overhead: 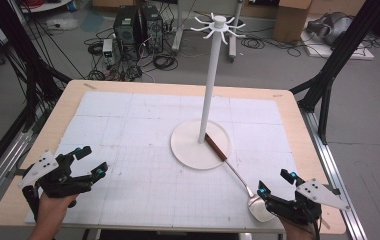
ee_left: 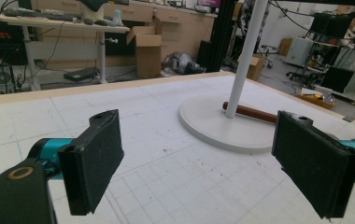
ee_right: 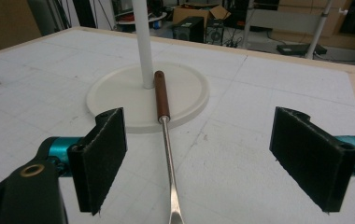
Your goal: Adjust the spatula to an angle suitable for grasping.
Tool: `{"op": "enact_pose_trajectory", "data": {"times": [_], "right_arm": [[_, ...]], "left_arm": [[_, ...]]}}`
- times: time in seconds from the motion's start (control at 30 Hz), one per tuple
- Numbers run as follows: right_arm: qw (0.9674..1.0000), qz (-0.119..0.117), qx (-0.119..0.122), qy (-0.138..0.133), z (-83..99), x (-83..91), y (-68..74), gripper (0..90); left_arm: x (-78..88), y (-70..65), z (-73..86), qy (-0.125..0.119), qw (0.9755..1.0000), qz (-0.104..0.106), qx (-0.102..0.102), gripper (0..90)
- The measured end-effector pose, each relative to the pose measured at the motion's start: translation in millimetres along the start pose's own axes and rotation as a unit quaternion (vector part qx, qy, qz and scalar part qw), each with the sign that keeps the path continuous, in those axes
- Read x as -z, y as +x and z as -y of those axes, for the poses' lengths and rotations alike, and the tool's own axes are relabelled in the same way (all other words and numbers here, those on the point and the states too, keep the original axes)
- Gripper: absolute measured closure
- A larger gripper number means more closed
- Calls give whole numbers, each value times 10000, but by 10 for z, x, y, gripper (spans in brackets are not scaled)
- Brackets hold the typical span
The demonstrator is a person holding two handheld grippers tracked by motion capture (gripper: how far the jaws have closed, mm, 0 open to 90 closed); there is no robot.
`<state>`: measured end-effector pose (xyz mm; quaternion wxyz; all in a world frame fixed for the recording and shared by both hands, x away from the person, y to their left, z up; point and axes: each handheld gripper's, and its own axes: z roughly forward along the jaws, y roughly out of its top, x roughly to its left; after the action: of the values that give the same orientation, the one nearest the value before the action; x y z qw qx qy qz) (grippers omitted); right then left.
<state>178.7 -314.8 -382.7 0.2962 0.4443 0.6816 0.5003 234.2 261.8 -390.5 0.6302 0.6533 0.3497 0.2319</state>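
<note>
Gridded tabletop (overhead: 128, 130) carries one stand (overhead: 209, 85) and one ladle (overhead: 228, 162). Its long axis runs straight ahead from the right gripper (overhead: 276, 184), bowl just beside the jaws, brown handle resting on the stand's base. Left gripper (overhead: 89, 161) sits well apart. Both grippers are spread wide, holding nothing.

High view sits above the near edge, looking forward and down over the whole counter (overhead: 128, 90). Both gripper views ride low and close to the surface, each facing inward past its own jaws (from opposite near corners), and share the white stand (ee_left: 241, 60) (ee_right: 143, 42) mid-counter.
</note>
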Motion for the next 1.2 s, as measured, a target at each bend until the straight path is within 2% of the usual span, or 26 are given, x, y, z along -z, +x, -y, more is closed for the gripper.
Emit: {"op": "enact_pose_trajectory", "data": {"times": [0.07, 0.23, 0.53, 0.63, 0.73, 0.87, 1.03, 1.2], "right_arm": [[9999, 46, -93, -14, 18, 14, -38, 178], [9999, 42, -113, -69, 29, 39, -75, 178], [9999, -5, -122, -78, -10, 24, -36, 178], [9999, -95, -82, 6, -29, -27, -30, 178], [9997, -183, -181, -7, -58, -75, -22, 178], [9998, -163, -64, -74, -100, -109, 27, 180], [9996, -272, -69, 69, -139, -198, 53, 199], [9977, -390, -17, 558, -171, -373, 28, 184]], "left_arm": [[-32, 7, 5, 17, 10000, -23, 16, 168], [-52, 28, 15, 36, 10000, -41, 58, 170], [-24, 3, 15, 55, 10000, -7, 22, 176], [-33, 2, 21, 111, 9999, 37, -22, 176], [-27, -11, 30, 123, 9999, 61, -11, 176], [-16, -15, 36, 168, 9998, 83, -24, 178], [1, -1, 45, 180, 9998, 61, -8, 180], [18, 21, 49, 169, 9998, 32, 33, 183]]}}
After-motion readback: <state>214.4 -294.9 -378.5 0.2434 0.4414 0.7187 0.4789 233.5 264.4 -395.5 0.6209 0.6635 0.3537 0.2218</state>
